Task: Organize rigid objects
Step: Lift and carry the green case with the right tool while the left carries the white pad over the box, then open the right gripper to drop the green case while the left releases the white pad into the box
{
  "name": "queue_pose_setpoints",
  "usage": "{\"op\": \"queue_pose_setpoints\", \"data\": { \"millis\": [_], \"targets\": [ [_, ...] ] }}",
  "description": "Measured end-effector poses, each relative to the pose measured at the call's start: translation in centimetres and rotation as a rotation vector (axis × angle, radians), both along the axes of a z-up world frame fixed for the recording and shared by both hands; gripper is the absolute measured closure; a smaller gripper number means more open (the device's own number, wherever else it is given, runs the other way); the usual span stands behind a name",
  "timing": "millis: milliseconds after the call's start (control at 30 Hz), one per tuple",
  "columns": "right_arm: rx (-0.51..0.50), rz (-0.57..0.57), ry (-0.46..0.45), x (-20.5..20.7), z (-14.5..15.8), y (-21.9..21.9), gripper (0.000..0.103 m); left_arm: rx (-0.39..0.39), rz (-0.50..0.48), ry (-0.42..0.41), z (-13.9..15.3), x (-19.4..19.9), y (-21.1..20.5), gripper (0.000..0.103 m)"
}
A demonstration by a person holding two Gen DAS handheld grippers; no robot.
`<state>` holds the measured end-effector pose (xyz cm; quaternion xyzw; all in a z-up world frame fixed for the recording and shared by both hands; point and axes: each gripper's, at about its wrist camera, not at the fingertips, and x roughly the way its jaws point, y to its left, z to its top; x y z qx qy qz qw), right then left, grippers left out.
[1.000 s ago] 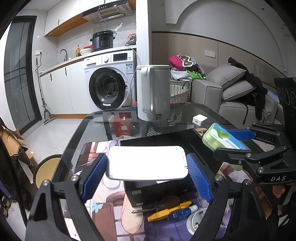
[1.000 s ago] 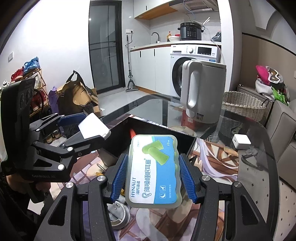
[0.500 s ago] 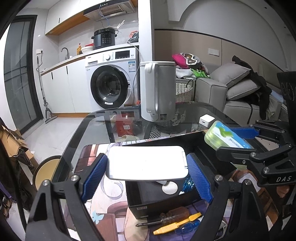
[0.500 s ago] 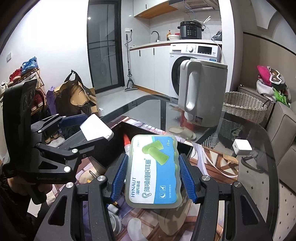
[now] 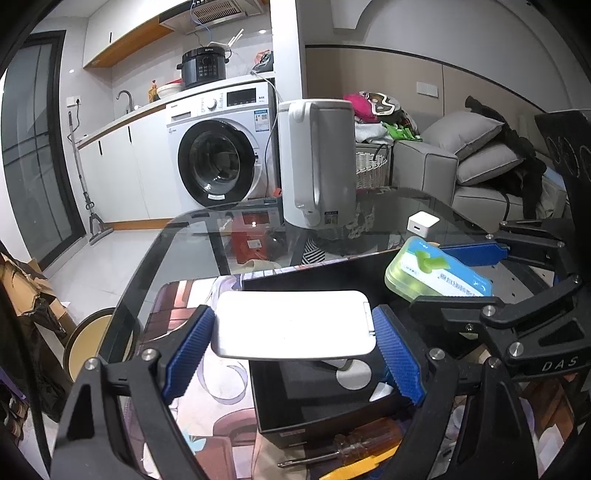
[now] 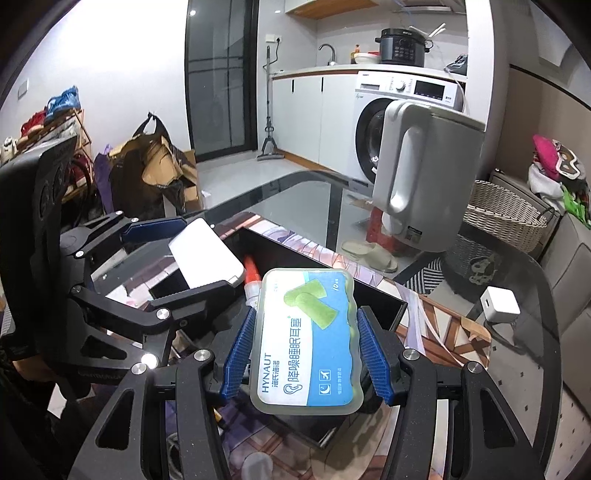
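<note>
Lived-in home, open-plan kitchen and lounge; front-loading washing machine [image 5: 218, 162] built under white counter [image 6: 369, 70]; pressure cooker [image 5: 203, 68] on top, tap [image 6: 328, 53] beside, range hood [image 5: 214, 13] above; mop [image 6: 269, 110] leaning near glass sliding door [image 6: 221, 74]; grey sofa [image 5: 461, 166] with cushions, wicker laundry basket [image 6: 506, 218] heaped with clothes; shoe rack [image 6: 48, 129], cardboard boxes [image 6: 173, 173]; white kettle [image 5: 317, 162] on glass table [image 6: 295, 195].

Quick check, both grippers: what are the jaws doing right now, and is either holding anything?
Left gripper: jaws closed on the flat white case.
Right gripper: jaws closed on the earplug box.
</note>
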<state>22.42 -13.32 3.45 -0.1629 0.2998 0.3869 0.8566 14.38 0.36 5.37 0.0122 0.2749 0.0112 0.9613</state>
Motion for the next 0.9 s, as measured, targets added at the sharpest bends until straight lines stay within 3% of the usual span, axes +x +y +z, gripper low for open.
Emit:
{"op": "queue_pose_setpoints", "data": {
  "millis": [300,433,900],
  "targets": [
    [-0.073,0.036,-0.024,0.7,-0.9,1.4,0.047,0.041,0.003,0.024,-1.0,1.0,0.1,0.017],
    [-0.111,0.057,-0.002,1.2,-1.6,1.9,0.047,0.101,0.009,0.023,-1.2,1.1,-0.3,0.017],
    [-0.141,0.076,0.066,2.8,-2.4,2.2,0.044,0.107,0.000,0.031,-1.2,1.3,-0.1,0.017]
  ]
}}
